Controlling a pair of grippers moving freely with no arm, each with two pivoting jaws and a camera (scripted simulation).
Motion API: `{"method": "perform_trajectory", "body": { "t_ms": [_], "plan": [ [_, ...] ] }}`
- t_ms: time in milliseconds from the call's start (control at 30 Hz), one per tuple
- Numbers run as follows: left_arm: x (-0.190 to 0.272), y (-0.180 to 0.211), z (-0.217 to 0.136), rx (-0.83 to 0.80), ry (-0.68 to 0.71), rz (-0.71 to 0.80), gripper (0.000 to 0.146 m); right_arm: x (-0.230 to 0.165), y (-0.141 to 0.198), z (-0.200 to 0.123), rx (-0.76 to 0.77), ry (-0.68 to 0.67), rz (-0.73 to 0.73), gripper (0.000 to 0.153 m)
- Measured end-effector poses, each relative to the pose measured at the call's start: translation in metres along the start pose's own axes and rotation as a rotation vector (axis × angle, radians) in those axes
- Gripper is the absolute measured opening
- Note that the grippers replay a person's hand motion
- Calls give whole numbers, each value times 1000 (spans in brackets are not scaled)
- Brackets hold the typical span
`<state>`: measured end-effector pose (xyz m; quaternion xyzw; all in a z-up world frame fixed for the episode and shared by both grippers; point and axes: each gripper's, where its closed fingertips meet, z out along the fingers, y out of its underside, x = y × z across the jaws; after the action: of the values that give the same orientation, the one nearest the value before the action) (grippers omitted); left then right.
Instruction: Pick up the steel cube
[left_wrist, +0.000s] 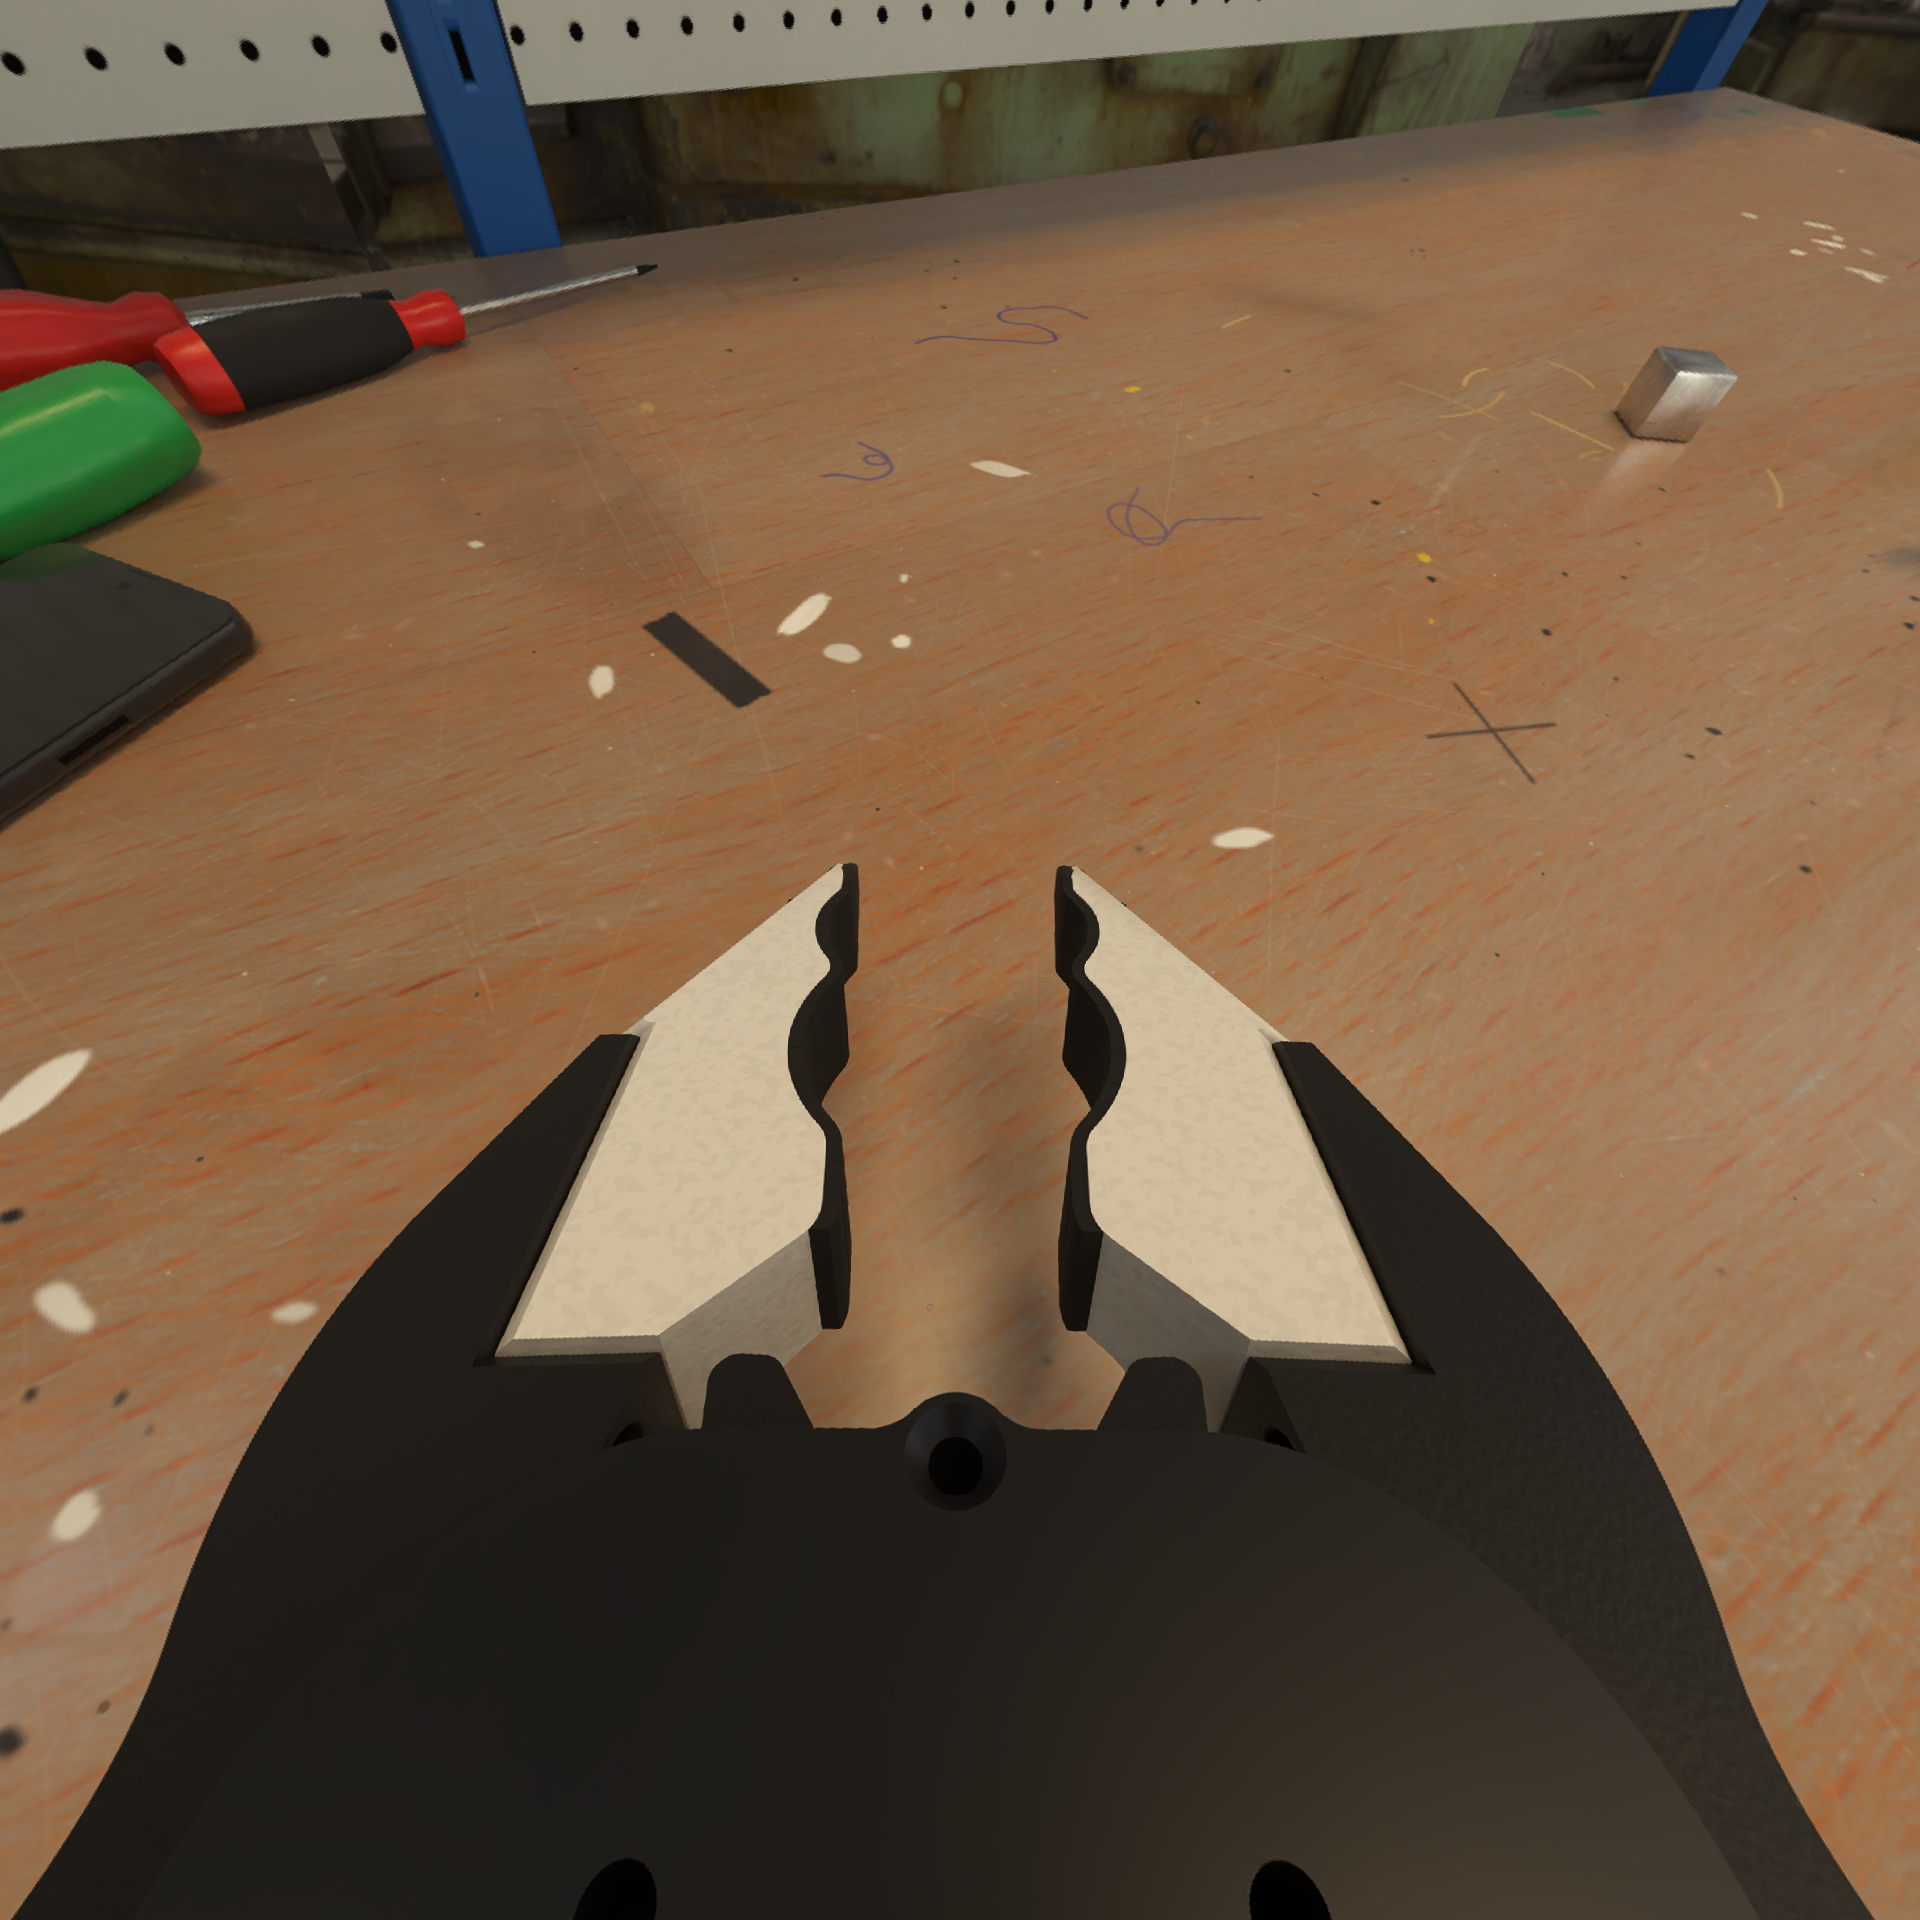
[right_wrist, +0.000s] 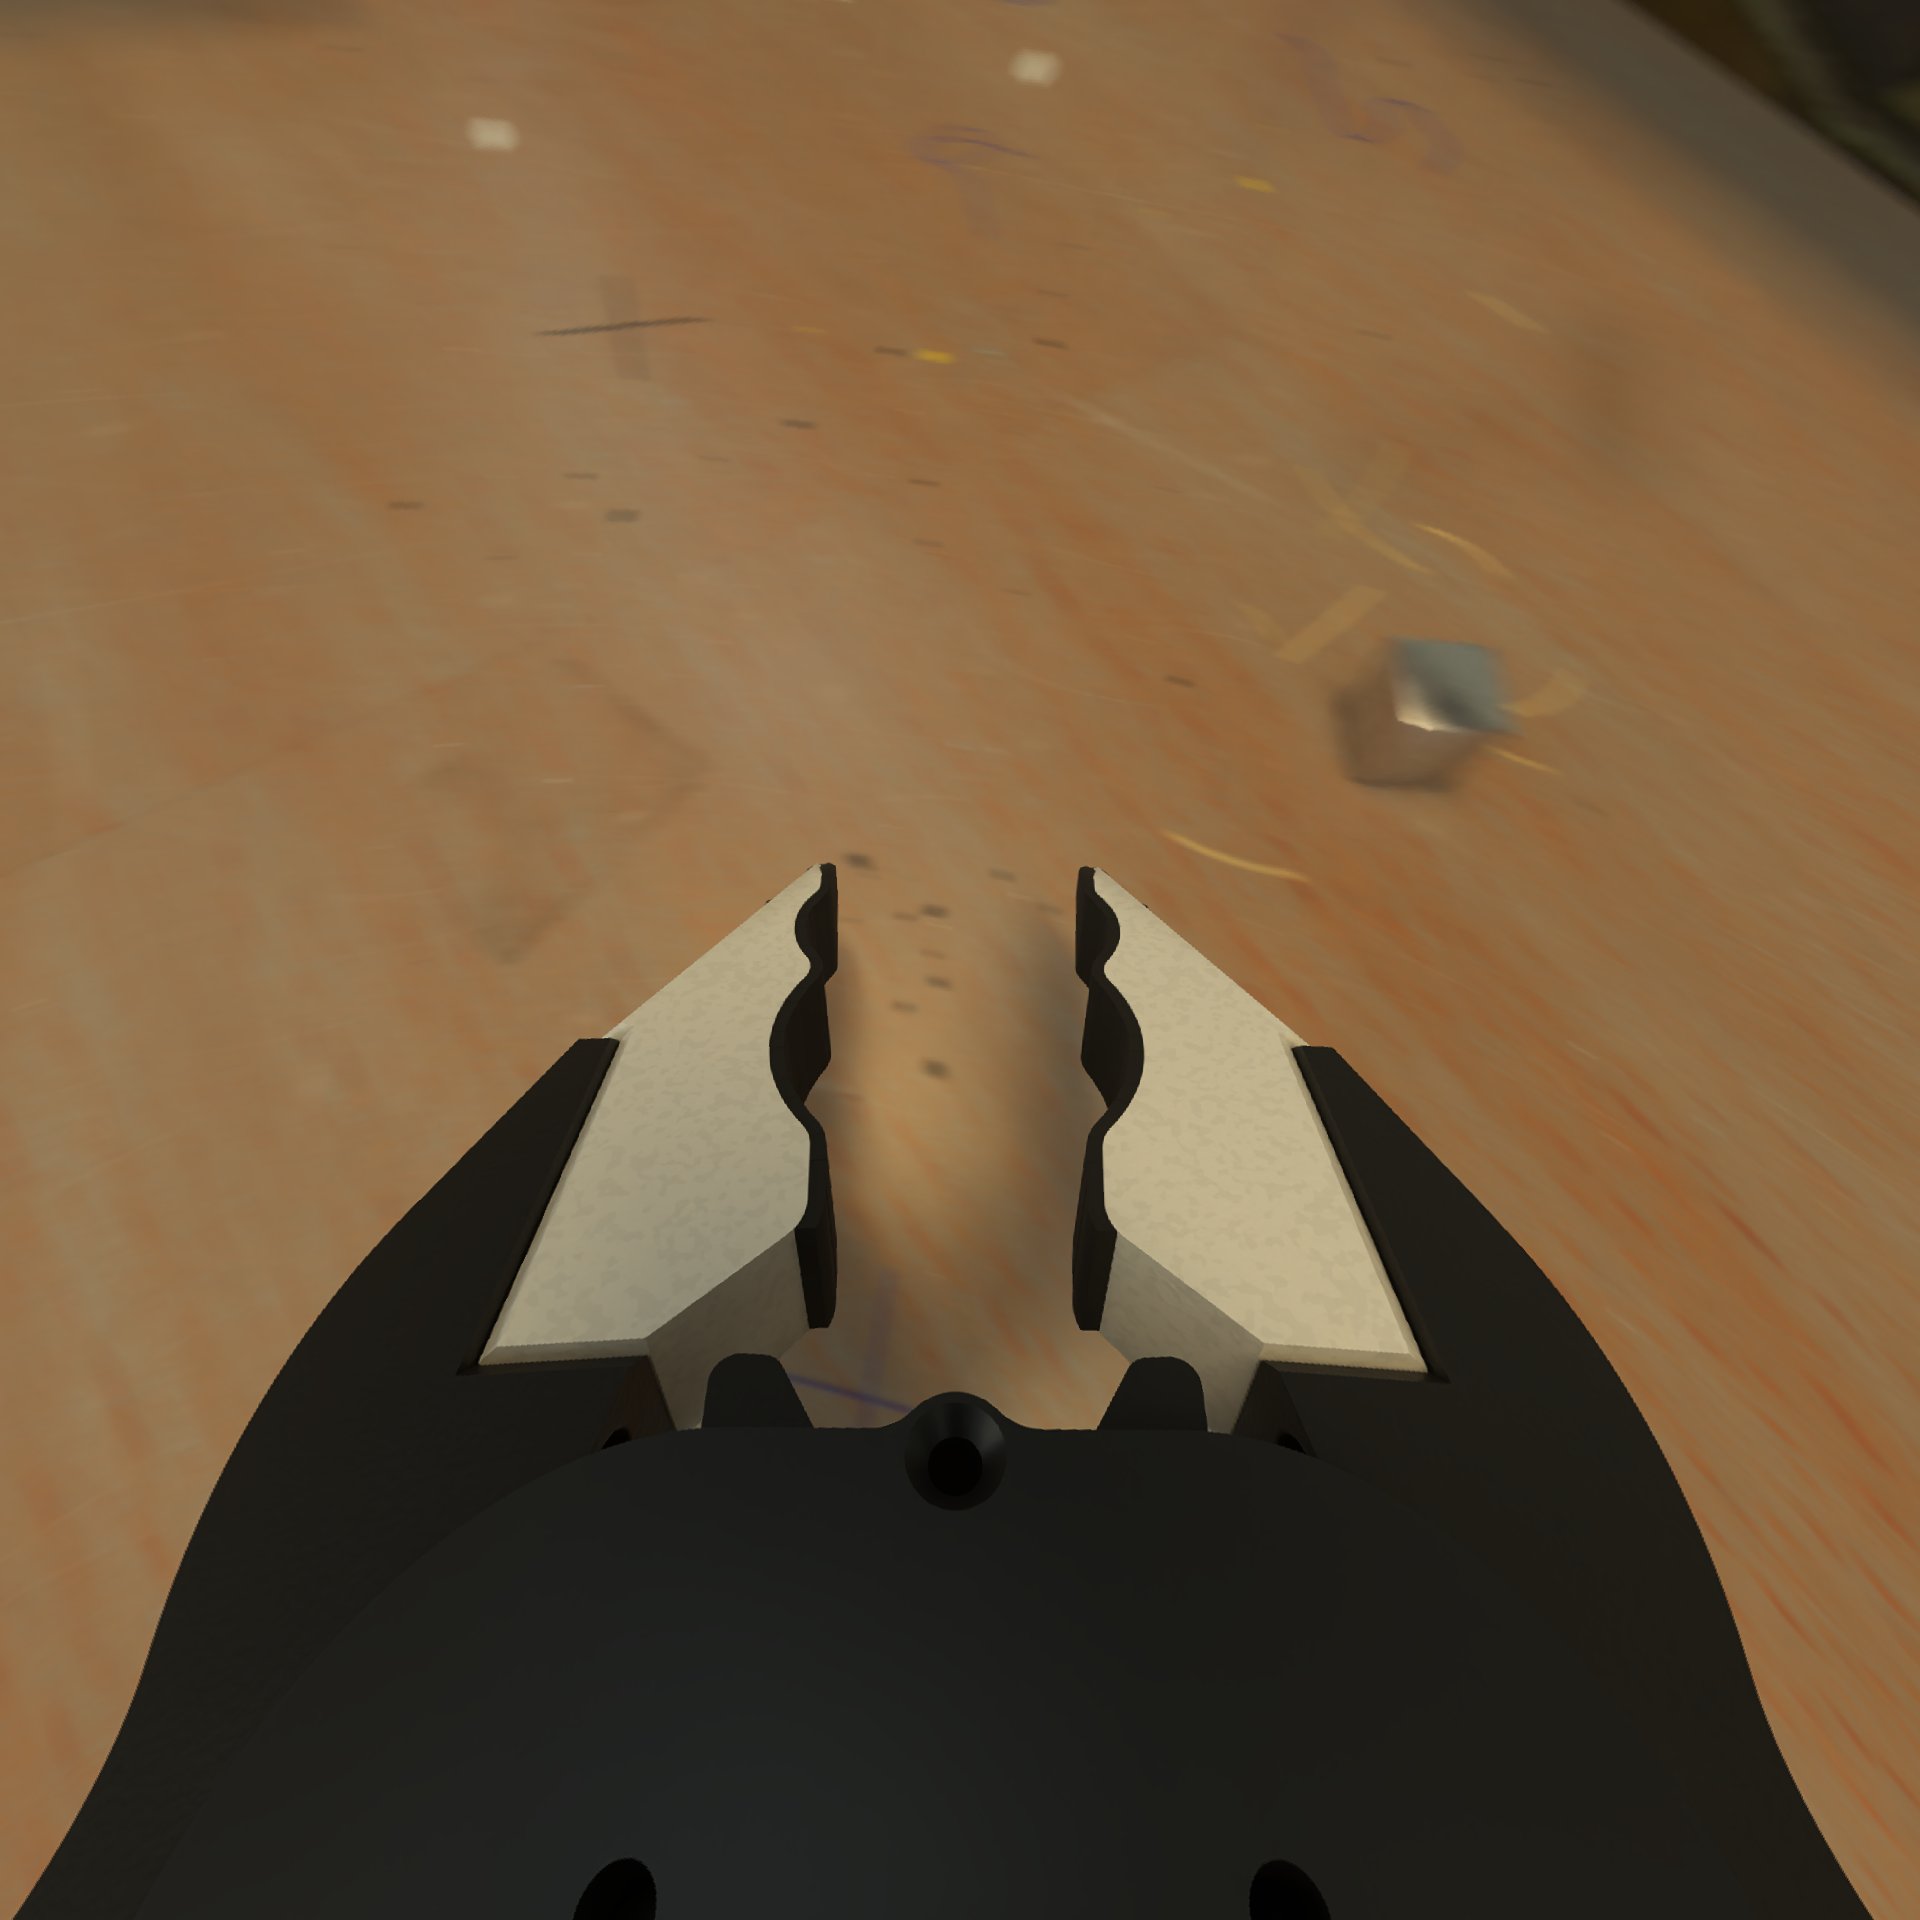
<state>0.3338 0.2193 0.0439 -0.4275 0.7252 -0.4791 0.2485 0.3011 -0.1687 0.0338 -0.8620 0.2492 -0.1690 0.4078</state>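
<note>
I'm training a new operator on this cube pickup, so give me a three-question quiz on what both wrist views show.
1. True or false: the right gripper already grips the steel cube.
2. In the left wrist view, the steel cube lies: A) between the fingers B) far ahead to the right C) beside the phone.
3. Fill in: a red-and-black ____ lies at the far left of the table.

Key: 1 false, both grippers stand open and empty, left gripper included; 2 B; 3 screwdriver.

Steel cube (left_wrist: 1675, 395) on table (left_wrist: 1039, 790), far right.
</note>
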Motion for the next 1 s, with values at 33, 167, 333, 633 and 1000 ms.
{"method": "perform_trajectory", "body": {
  "t_ms": [33, 167, 333, 633, 1000],
  "plan": [
    [1, 0, 1, -1, 2, 0, 38, 19, 2, -4, -11, 70, 27, 44],
    [4, -2, 2, 2, 8, 5, 38, 62, 7, 0, -46, 61, 153, 46],
    [7, 0, 2, -1, 11, -1, 38, 76, 16, 25, -171, 52, 123, 42],
    [2, 2, 4, -8, 10, -7, 38, 111, 36, -3, -280, 136, 167, 17],
    [2, 4, 1, -5, 9, -17, 38, 115, -11, 59, -327, 48, -7, 47]
  ]
}}
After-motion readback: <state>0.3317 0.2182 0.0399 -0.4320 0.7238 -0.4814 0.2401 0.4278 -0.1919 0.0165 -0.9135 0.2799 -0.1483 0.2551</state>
